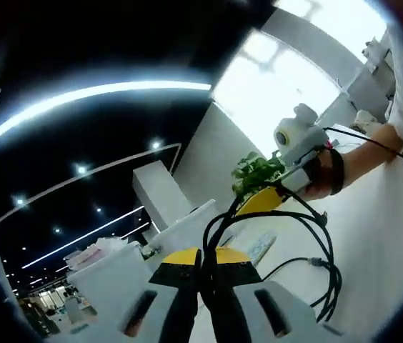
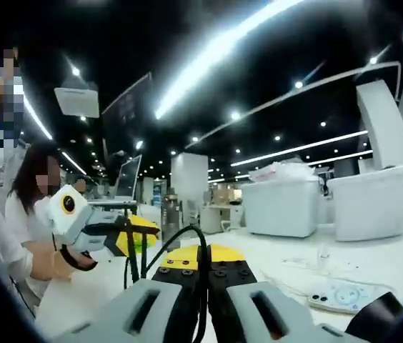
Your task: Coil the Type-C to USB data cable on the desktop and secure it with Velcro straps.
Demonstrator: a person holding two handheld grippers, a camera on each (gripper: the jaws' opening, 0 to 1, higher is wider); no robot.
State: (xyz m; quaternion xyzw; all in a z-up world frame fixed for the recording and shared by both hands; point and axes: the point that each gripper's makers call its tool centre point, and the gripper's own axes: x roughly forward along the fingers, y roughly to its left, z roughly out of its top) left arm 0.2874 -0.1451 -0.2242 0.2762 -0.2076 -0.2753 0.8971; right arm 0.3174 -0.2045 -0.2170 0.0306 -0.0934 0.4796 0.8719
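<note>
The black data cable (image 1: 324, 236) hangs in loose loops above the white desktop (image 1: 380, 243), strung between both grippers. My left gripper (image 1: 203, 263), with yellow-tipped jaws, is shut on one stretch of the cable at the bottom of the left gripper view. My right gripper (image 1: 264, 201) comes in from the right in a person's hand and pinches the cable where the loops meet. In the right gripper view, my right gripper (image 2: 201, 259) is shut on the cable (image 2: 180, 236), and the left gripper (image 2: 141, 232) sits close by at the left. A small grey plug (image 1: 317, 262) dangles from the loops.
A white switch panel (image 2: 341, 294) lies on the desktop (image 2: 373, 264) at the right. White bins (image 2: 281, 207) stand at the back, with a potted plant (image 1: 255, 171) behind them. A person (image 2: 26, 214) stands at the left.
</note>
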